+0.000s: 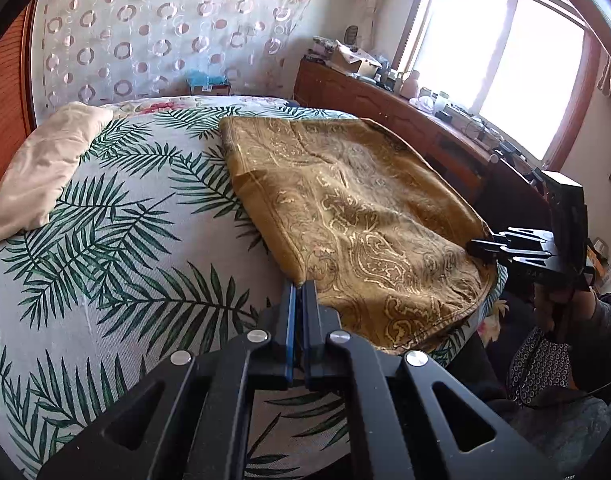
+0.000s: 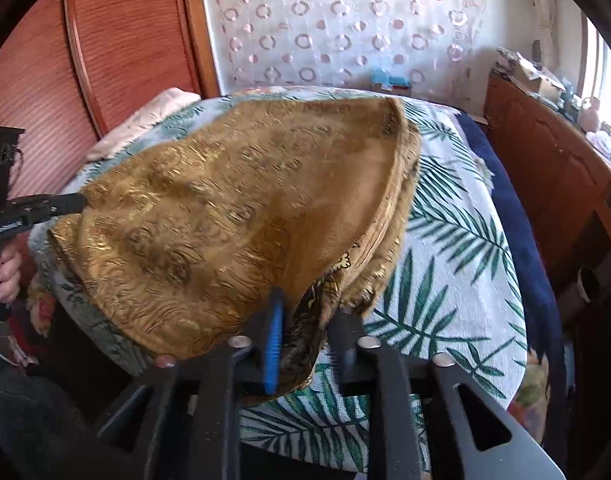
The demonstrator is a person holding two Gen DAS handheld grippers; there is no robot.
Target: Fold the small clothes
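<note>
A golden-brown paisley garment lies spread on the palm-leaf bedsheet, folded over with stacked edges. My left gripper is shut on its near-left corner. It also shows in the right wrist view, pinching that corner. My right gripper has its jaws apart with the garment's near-right corner bunched between them, lifted slightly. In the left wrist view the right gripper sits at the garment's right edge.
A cream pillow lies at the bed's far left. A wooden cabinet with clutter runs along the right under a bright window. A wooden headboard and patterned curtain stand behind. A dark blue blanket edges the bed.
</note>
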